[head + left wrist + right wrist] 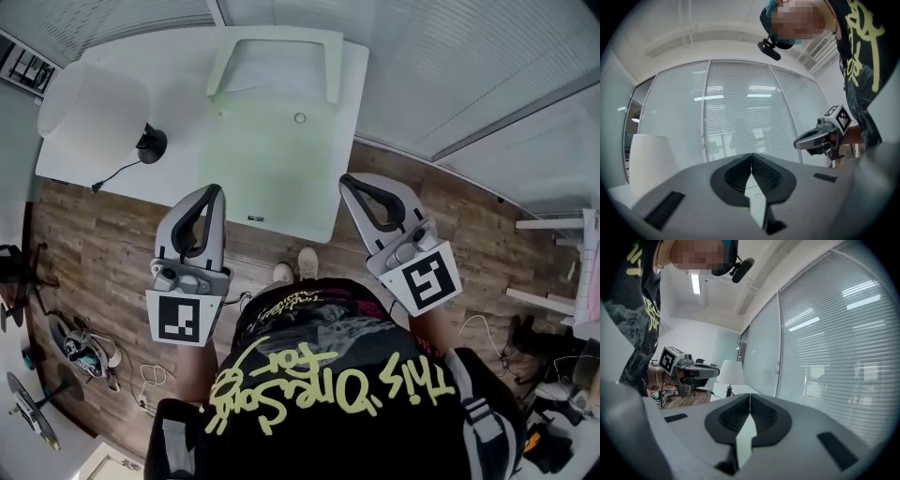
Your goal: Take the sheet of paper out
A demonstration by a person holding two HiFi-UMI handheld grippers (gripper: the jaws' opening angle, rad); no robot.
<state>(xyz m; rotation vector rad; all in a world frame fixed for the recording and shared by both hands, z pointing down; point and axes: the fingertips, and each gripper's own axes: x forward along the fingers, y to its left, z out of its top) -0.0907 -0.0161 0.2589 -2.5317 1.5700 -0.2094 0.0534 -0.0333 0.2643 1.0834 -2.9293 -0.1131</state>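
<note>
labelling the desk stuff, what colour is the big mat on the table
Pale green mat, clearest in the head view.

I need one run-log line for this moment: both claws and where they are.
left claw: shut, empty | right claw: shut, empty | place: both at near edge of white table | contact: none

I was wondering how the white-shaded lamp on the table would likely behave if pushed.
The lamp would probably tip easily: its wide shade sits over a small dark base. It likely feels light for its size, being mostly shade. Its cord trails toward the table edge, so it might snag.
</note>
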